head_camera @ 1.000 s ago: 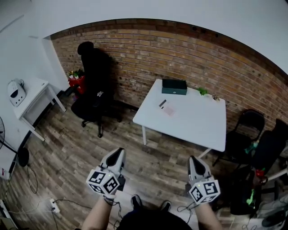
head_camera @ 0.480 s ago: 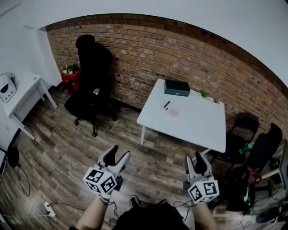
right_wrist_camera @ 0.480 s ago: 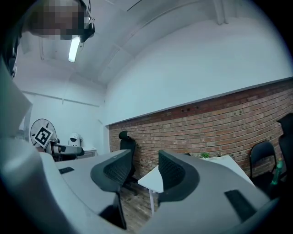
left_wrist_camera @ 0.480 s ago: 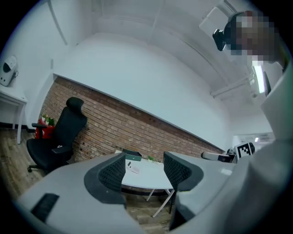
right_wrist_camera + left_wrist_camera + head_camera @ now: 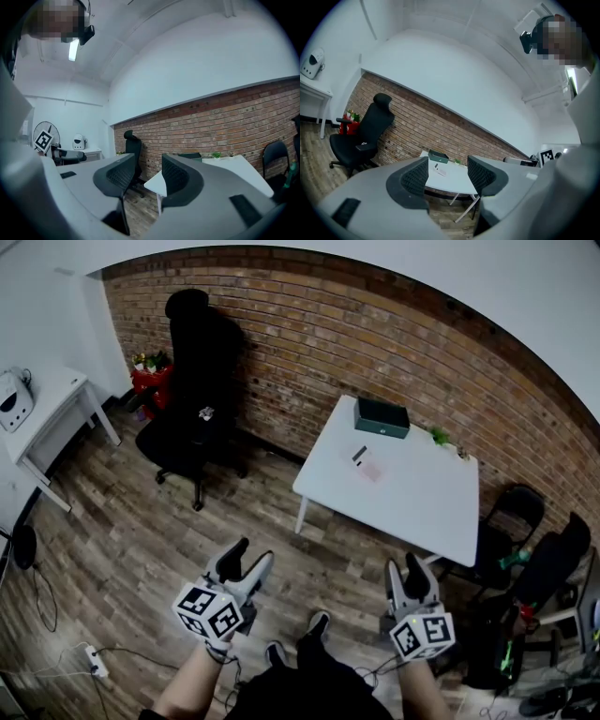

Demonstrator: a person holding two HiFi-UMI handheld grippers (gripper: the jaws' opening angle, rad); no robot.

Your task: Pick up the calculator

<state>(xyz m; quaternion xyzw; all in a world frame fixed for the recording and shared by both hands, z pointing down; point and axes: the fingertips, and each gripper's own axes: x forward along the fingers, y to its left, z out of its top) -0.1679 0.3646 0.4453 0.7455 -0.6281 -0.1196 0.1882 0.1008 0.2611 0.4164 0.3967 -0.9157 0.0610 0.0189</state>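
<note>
Grey plastic tongs are held level in each hand at the bottom of the head view, each with a marker cube behind it. The left tongs [image 5: 251, 554] stand spread wide, and the left gripper view shows only open space between the ribbed black pads [image 5: 415, 176]. The right tongs [image 5: 405, 565] are also apart but closing, with nothing between them. The person's dark shoes [image 5: 319, 624] stand on a wood-plank floor [image 5: 122, 549], and a white power strip [image 5: 92, 659] lies at the lower left.

Further out, well apart from both tongs, stands a white bench [image 5: 412, 502] on thin white legs. The calculator [image 5: 359, 455] lies flat on its top, toward the far left part. It reads as a small, slim, dark oblong with a lighter band, and its keys and display are too small to make out. A pale pink flat item [image 5: 373, 468] lies just beside it on the near right.

At the far edge of the bench sits a dark green box [image 5: 382, 416], with a small green plant [image 5: 439, 435] to its right. A black office chair [image 5: 192, 418] stands to the left of the bench, and a black folding chair [image 5: 506, 521] to its right. A red brick wall [image 5: 309, 343] closes the room behind them.
</note>
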